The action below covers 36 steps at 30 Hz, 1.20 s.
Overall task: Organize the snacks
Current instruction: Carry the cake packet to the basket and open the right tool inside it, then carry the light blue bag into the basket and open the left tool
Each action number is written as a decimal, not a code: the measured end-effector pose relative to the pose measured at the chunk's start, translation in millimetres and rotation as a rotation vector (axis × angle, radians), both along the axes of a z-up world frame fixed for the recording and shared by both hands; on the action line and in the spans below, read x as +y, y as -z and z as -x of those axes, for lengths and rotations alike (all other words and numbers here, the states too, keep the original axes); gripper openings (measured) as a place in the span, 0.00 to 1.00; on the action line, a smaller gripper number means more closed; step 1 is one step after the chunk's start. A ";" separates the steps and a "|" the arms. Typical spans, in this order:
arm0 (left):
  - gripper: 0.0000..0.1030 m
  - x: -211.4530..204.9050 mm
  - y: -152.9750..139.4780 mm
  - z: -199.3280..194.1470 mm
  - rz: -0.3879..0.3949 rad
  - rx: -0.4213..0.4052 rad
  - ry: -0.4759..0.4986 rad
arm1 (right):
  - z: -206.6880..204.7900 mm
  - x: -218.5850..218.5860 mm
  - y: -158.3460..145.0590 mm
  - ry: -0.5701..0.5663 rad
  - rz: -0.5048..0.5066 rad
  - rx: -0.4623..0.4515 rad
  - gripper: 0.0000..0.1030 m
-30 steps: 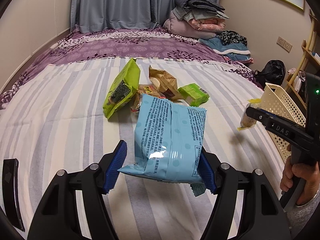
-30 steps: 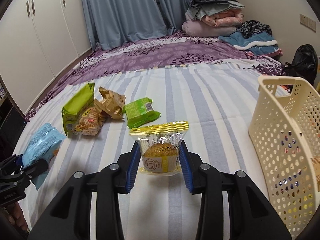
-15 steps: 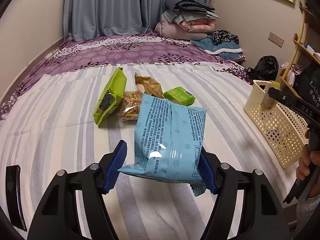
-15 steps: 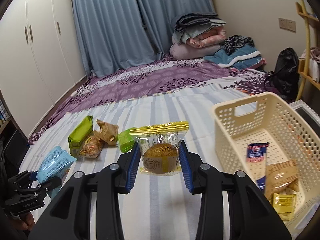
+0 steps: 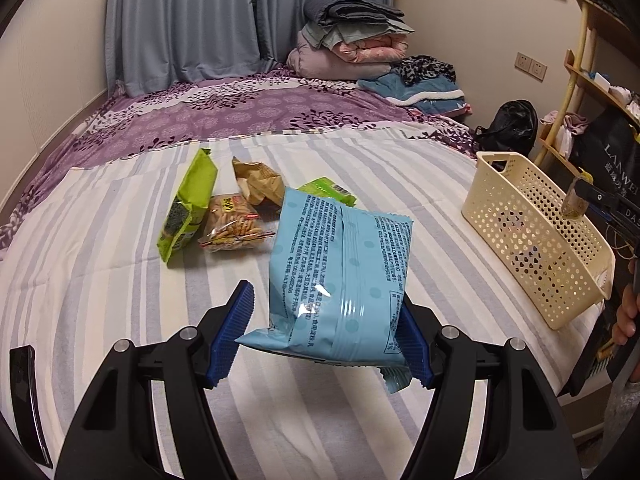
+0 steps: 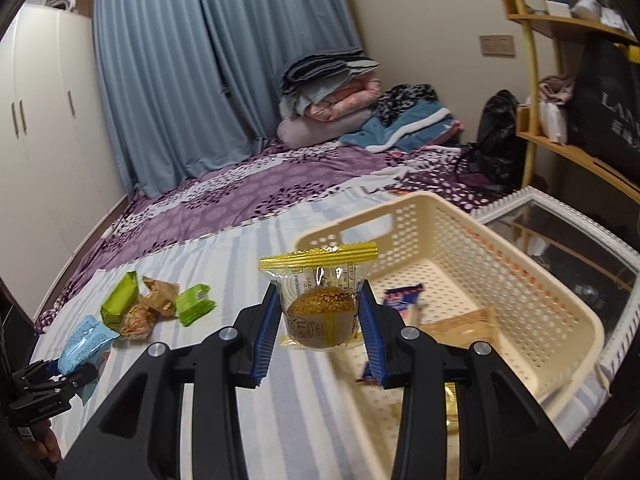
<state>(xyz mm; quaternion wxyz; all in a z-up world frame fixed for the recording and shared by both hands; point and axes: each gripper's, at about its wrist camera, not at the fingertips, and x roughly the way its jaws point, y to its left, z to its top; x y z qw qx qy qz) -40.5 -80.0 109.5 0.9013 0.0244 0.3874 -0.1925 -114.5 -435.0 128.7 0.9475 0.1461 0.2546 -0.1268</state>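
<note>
— What could go wrong from here?

— My right tongs [image 6: 320, 320] are clamped on a wrapped muffin [image 6: 318, 312], held over the near edge of the basket [image 6: 576, 320]. If I let go too soon, I reckon it lands on the bed [image 5: 100, 280] instead. My left tongs [image 5: 324, 336] pinch a blue bag [image 5: 340, 272] by its lower end only; it is puffy and slick-looking, so it might slip out.

— And the count?

— Four snacks left on the bed: a tall green pack [image 5: 188, 208], a cracker pack [image 5: 234, 228], a crumpled brown wrapper [image 5: 258, 182], a small green pack [image 5: 328, 190]. Two in my tongs. One basket, holding at least three packets; blur hides any more.
</note>
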 end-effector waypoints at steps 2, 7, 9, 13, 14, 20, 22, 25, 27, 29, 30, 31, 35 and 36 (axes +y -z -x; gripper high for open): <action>0.67 -4.9 -1.1 1.7 -0.003 -0.002 0.009 | 6.0 -8.8 2.5 0.024 -0.002 0.003 0.37; 0.67 -11.6 -3.6 2.6 -0.007 -0.008 0.023 | 15.8 -24.7 10.8 0.062 -0.011 0.018 0.37; 0.67 -14.7 -4.0 4.4 -0.009 -0.009 0.027 | 17.3 -29.3 14.0 0.068 -0.022 0.022 0.38; 0.67 -18.5 -4.9 4.7 -0.013 -0.009 0.036 | 18.0 -33.4 19.4 0.053 -0.058 0.024 0.45; 0.67 -19.3 -5.2 4.8 -0.014 -0.009 0.039 | 18.8 -33.9 19.6 0.052 -0.066 0.017 0.52; 0.67 -22.3 -5.8 4.1 -0.017 -0.009 0.046 | 24.5 -36.7 18.8 0.084 -0.066 -0.007 0.70; 0.67 -23.3 -5.9 3.9 -0.018 -0.009 0.047 | 26.2 -39.8 20.0 0.097 -0.073 -0.009 0.71; 0.67 -24.5 -5.6 3.9 -0.019 -0.009 0.049 | 29.6 -43.5 22.2 0.113 -0.082 -0.015 0.74; 0.67 -26.7 -5.8 4.2 -0.020 -0.010 0.052 | 30.4 -44.8 23.0 0.116 -0.082 -0.015 0.74; 0.67 -29.8 -6.2 3.9 -0.022 -0.012 0.056 | 31.0 -46.7 24.1 0.117 -0.084 -0.015 0.75; 0.67 -31.2 -6.7 3.4 -0.023 -0.012 0.059 | 31.1 -47.2 24.2 0.117 -0.086 -0.014 0.77; 0.67 -32.9 -7.3 3.5 -0.023 -0.014 0.062 | 31.5 -47.5 24.6 0.120 -0.085 -0.016 0.83; 0.67 -39.6 -10.3 2.3 -0.026 -0.022 0.077 | 32.6 -48.8 25.8 0.132 -0.072 -0.012 0.88; 0.67 -41.6 -11.3 2.0 -0.026 -0.024 0.080 | 33.0 -49.4 26.6 0.135 -0.073 -0.011 0.90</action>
